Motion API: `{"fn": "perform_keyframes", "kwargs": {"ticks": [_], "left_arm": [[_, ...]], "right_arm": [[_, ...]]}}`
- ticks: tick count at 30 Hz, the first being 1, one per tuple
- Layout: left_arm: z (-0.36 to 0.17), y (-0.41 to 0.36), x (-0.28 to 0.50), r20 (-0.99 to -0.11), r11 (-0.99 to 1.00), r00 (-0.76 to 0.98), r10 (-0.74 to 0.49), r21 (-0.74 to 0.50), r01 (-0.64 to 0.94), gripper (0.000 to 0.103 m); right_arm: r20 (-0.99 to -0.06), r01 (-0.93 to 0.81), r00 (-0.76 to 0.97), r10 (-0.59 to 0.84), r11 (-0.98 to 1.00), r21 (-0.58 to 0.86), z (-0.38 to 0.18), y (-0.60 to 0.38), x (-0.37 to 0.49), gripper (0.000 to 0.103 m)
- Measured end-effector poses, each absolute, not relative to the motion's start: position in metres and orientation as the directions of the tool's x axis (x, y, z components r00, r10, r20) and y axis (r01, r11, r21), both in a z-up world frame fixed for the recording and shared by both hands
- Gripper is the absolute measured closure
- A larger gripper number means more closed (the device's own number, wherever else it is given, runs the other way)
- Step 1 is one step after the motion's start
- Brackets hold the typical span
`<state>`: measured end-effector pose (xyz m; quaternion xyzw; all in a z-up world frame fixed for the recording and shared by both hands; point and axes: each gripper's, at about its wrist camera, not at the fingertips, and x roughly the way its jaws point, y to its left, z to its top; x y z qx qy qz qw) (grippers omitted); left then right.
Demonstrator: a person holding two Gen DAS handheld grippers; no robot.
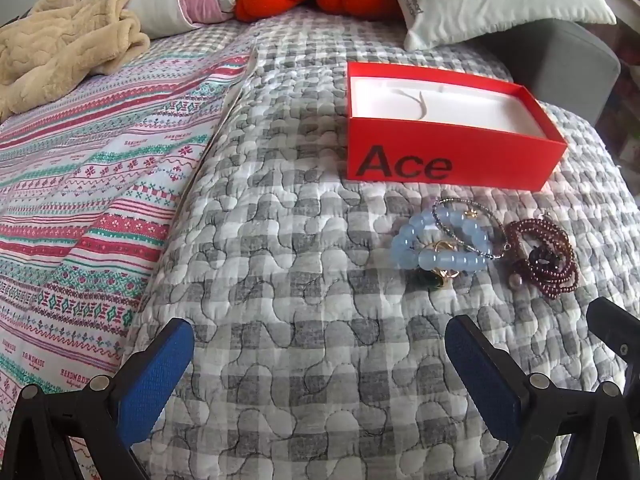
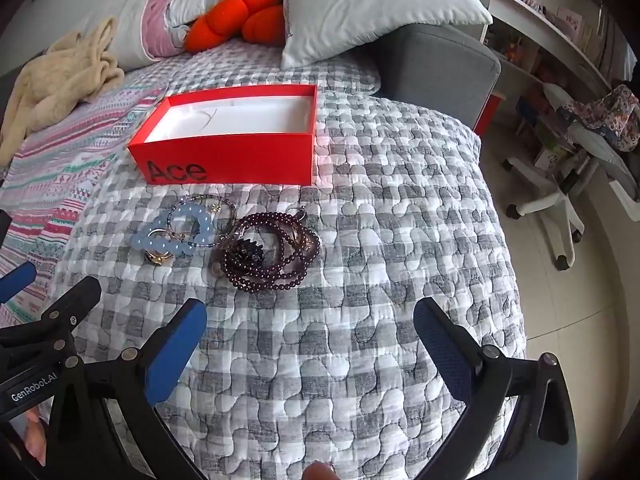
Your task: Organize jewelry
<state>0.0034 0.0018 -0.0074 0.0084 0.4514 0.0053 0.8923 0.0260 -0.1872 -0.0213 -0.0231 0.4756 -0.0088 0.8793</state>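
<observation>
Red box (image 2: pixel 232 160) near quilt (image 2: pixel 460 208) edge.

Grey checked quilt (image 2: pixel 360 240) covers bed; white swivel chair (image 2: pixel 560 196) beside.

quilt (image 1: pixel 304 280): grey-white check, stitched, under and ahead of both grippers
striped sheet (image 1: pixel 100 184): pink/teal pattern, left of the left gripper, its edge lying on the quilt
beige blanket (image 1: pixel 60 48): crumpled, far ahead-left
orange plush (image 2: pixel 240 16): far ahead, wedged between the pillows
white pillow (image 2: pixel 380 8): far ahead, printed, resting partly on a grey padded block (image 2: pixel 440 68)
office chair (image 2: pixel 560 196): white base, on the floor well right of the right gripper
shelves (image 2: pixel 560 40): far right, contents too blurred to tell
</observation>
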Motion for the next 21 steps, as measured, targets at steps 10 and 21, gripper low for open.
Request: {"fn": "perform_keyframes", "kwargs": {"ticks": [10, 21], "left_arm": [[-0.0078, 0.0025, 0.0037, -0.807, 1.000, 0.590, 0.016, 0.019, -0.002, 0.000], [-0.0058, 0.0023, 0.0043, -0.805, 1.000, 0.593, 0.016, 0.019, -0.001, 0.000]], "right_arm": [[-0.834, -0.011, 0.550, -0.037, 0.999, -0.051, -0.0209, -0.1852, 0.0246, 0.000], [-0.834, -0.012, 0.551, -0.035, 0.999, -0.050, -0.0188, -0.1868, 0.0240, 0.000]]}}
